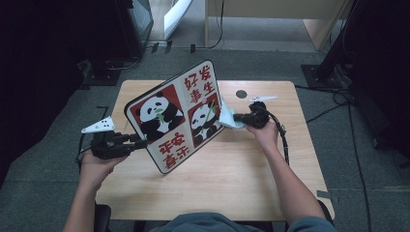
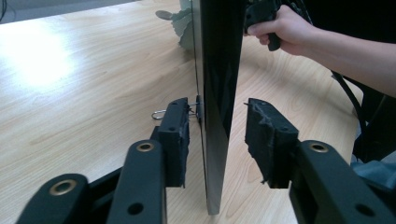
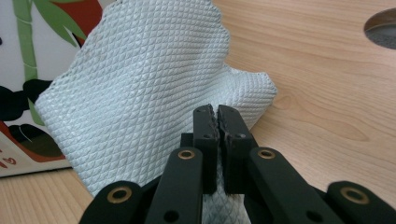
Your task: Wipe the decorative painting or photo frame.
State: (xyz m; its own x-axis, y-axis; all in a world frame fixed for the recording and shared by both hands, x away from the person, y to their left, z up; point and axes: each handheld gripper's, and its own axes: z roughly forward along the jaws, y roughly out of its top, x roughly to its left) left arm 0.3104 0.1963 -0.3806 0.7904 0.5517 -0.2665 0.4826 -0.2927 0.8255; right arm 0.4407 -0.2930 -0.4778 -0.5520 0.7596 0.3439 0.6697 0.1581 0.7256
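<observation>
A square board [image 1: 174, 116] printed with pandas and red characters stands tilted on one lower corner on the wooden table [image 1: 232, 179]. My left gripper [image 1: 141, 142] holds the board's left edge; in the left gripper view the board [image 2: 217, 70] runs edge-on between the two pads [image 2: 177, 135]. My right gripper [image 1: 235, 116] is shut on a white textured cloth [image 1: 226, 118] that lies against the board's right edge. In the right gripper view the jaws [image 3: 217, 119] pinch the cloth [image 3: 140, 88], with the board's printed face [image 3: 18, 70] behind it.
A round cable hole [image 1: 241, 94] sits in the table behind the right gripper. Grey carpet surrounds the table, with dark equipment at left and right. A small metal hook [image 2: 159, 113] shows beside the board's face. The person's right hand [image 2: 280, 28] is beyond the board.
</observation>
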